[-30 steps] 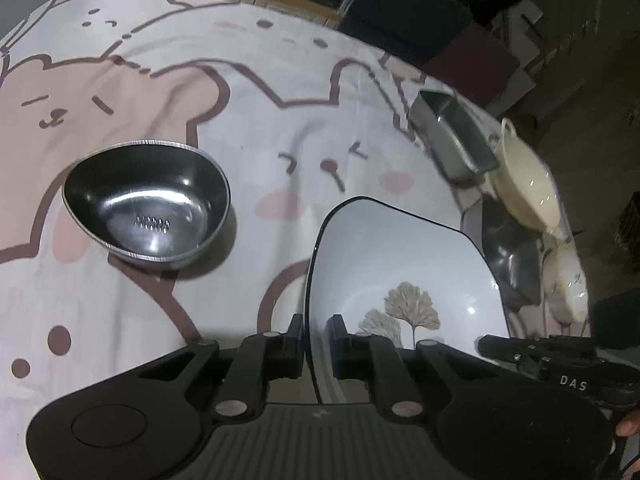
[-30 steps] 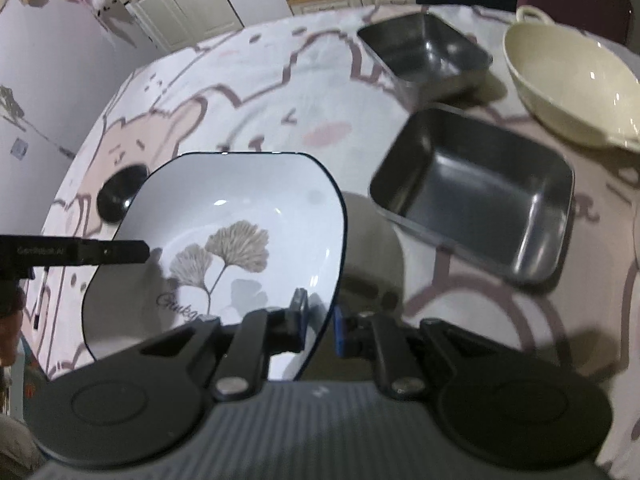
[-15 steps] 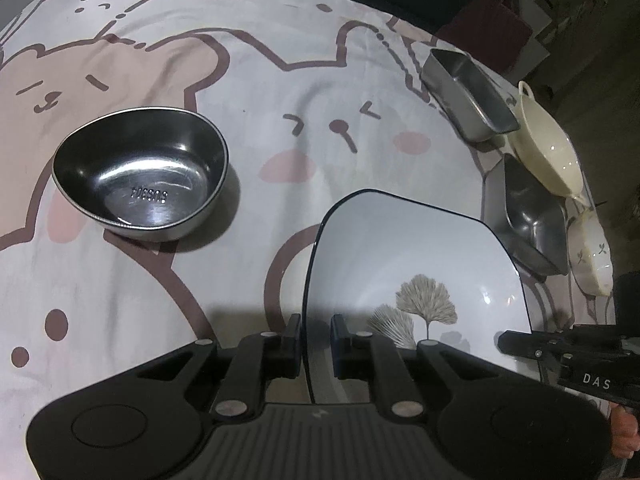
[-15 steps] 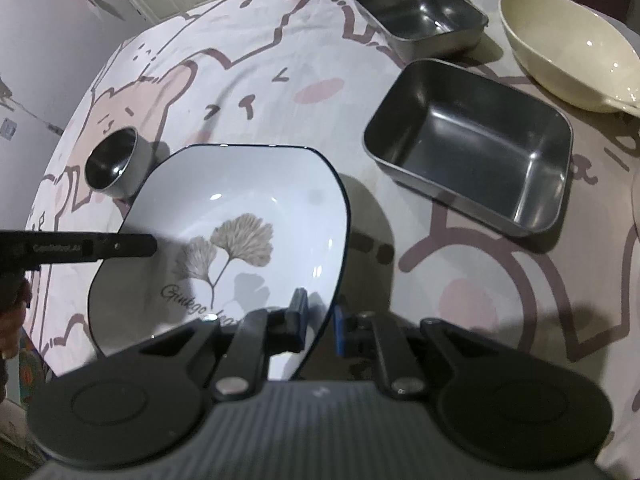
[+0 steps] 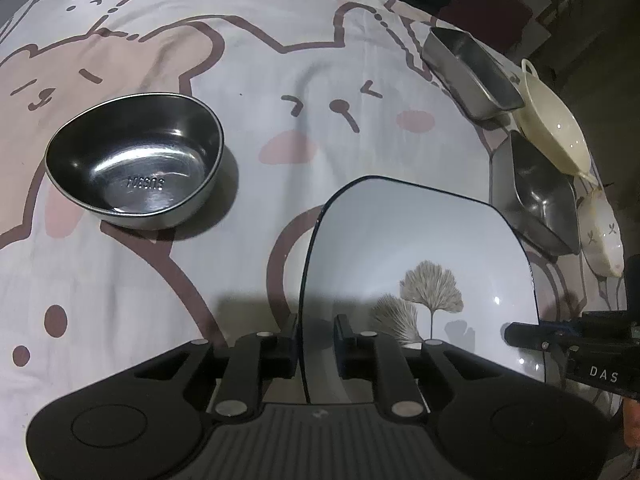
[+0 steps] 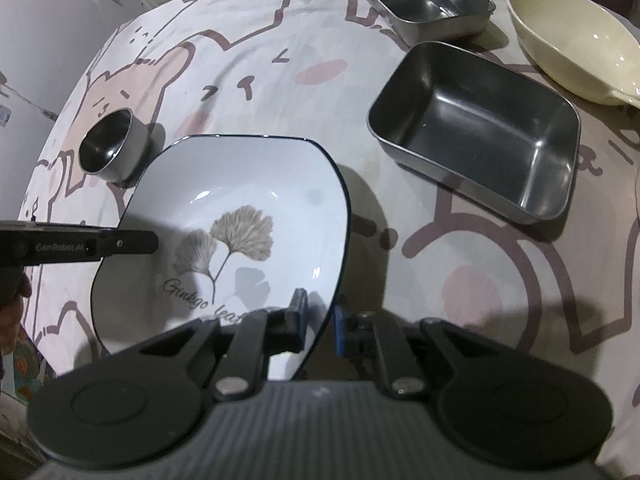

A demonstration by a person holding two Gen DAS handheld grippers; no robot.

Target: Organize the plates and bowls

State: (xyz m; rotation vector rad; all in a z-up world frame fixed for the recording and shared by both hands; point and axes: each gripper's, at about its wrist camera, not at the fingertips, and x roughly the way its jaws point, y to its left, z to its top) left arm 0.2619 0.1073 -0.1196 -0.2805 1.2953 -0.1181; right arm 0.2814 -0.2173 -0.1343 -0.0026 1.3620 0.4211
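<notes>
Cartoon bears are printed in pink and brown on the cloth [image 5: 248,92] by which the table is covered. On it, near the middle, a white plate [image 6: 256,184] with a dark rim and a ginkgo print is set, and its opposite edges are straddled by both grippers. The left gripper [image 5: 316,340] is being opened, with the rim between its jaws but a gap visible at the pads. The right gripper [image 6: 320,318] is seen clamped on the near rim. A round steel bowl [image 5: 136,164] is placed to the plate's left, well apart. Two steel trays [image 6: 476,136] and a cream dish [image 6: 572,44] are grouped on the far right, beside a small floral bowl [image 5: 604,240]
</notes>
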